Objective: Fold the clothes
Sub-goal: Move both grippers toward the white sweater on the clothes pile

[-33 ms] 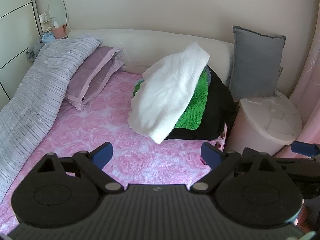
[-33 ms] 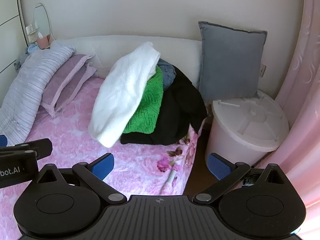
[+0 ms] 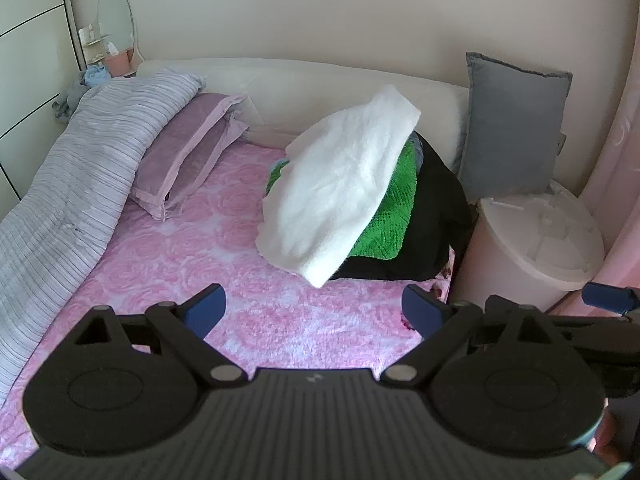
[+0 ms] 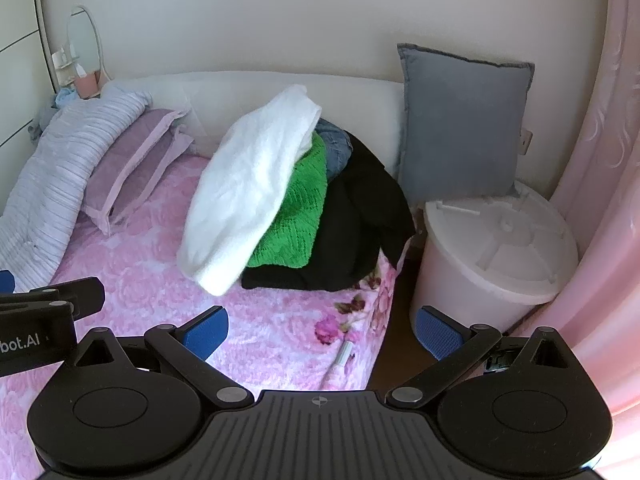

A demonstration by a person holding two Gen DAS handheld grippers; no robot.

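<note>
A pile of clothes lies on the pink bed: a white fluffy garment (image 3: 340, 184) (image 4: 248, 192) on top, a green knit (image 3: 390, 216) (image 4: 298, 216) under it, a black garment (image 3: 434, 208) (image 4: 356, 220) below, and some denim (image 4: 338, 146) at the back. My left gripper (image 3: 314, 314) is open and empty above the bedspread, short of the pile. My right gripper (image 4: 322, 330) is open and empty near the bed's right edge; one of its fingertips (image 3: 604, 296) shows in the left wrist view.
The pink floral bedspread (image 3: 192, 248) (image 4: 132, 264) has a striped duvet (image 3: 76, 176) and purple pillow (image 3: 188, 144) at left. A grey cushion (image 4: 460, 120) leans on the wall. A white lidded bin (image 4: 496, 248) stands beside the bed, by a pink curtain (image 4: 600, 160).
</note>
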